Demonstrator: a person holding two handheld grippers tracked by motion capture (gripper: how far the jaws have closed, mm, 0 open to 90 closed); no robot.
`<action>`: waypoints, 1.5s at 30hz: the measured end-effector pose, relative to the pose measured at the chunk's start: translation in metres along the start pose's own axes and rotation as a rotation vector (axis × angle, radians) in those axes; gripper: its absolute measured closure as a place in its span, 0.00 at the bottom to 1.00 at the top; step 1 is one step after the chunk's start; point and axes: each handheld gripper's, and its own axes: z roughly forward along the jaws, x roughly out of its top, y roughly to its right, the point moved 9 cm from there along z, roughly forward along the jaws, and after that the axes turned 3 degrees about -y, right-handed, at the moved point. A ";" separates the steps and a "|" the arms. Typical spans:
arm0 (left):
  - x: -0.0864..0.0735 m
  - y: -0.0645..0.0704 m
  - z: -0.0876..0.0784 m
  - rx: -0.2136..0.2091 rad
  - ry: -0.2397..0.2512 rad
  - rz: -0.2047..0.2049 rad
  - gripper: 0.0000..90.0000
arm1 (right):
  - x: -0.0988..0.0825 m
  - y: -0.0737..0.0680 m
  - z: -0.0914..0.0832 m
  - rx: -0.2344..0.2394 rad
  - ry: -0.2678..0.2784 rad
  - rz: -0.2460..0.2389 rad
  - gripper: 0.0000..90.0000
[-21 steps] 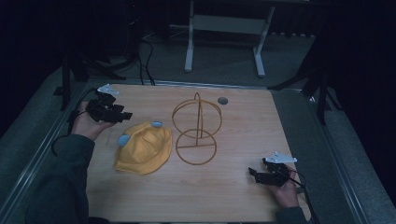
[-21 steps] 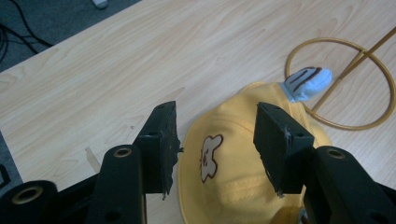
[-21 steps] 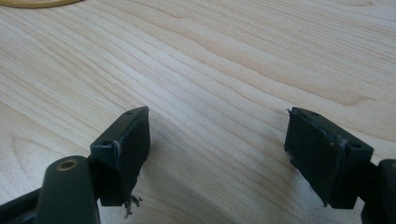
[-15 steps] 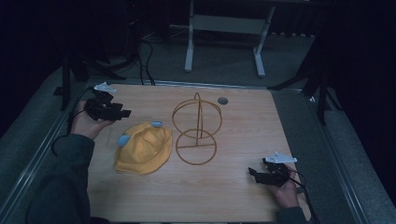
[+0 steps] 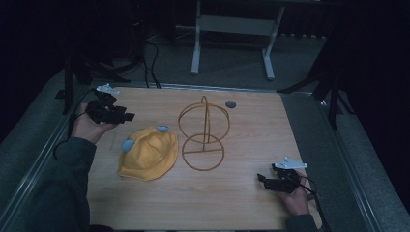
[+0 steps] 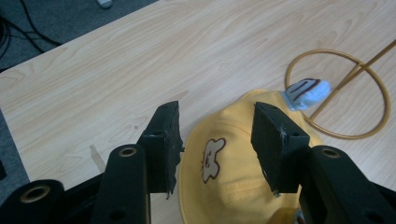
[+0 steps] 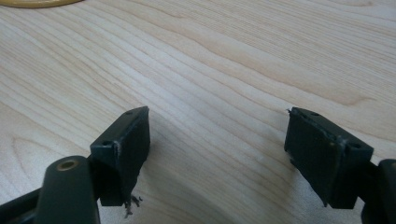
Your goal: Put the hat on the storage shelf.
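A yellow cap with small blue ears lies flat on the wooden table, left of centre. Just to its right stands a gold wire stand made of hoops on a ring base. My left gripper hovers beyond the cap's far left edge, open. In the left gripper view its jaws stand wide above the cap, framing the cartoon emblem, with one blue ear and the stand's ring behind. My right gripper rests low at the front right, open over bare wood.
A small grey round disc is set in the table's far edge. Beyond the table are a white metal frame, cables and grey carpet. A sliver of the gold ring shows at the top left of the right gripper view.
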 end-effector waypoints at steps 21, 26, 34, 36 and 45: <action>0.001 0.021 -0.002 -0.074 -0.041 0.062 0.61 | 0.000 0.000 0.000 0.000 0.000 0.000 0.25; 0.000 0.027 0.001 -0.089 -0.064 0.082 0.63 | 0.000 0.000 0.000 0.000 0.000 0.000 0.25; 0.002 0.037 0.006 -0.112 -0.093 0.114 0.64 | 0.000 0.000 0.000 0.000 0.000 0.000 0.25; 0.002 0.040 0.007 -0.120 -0.098 0.121 0.64 | 0.000 0.000 0.000 0.000 0.000 0.000 0.24; 0.003 0.048 0.011 -0.139 -0.127 0.145 0.64 | 0.000 0.000 0.000 0.000 0.000 0.000 0.24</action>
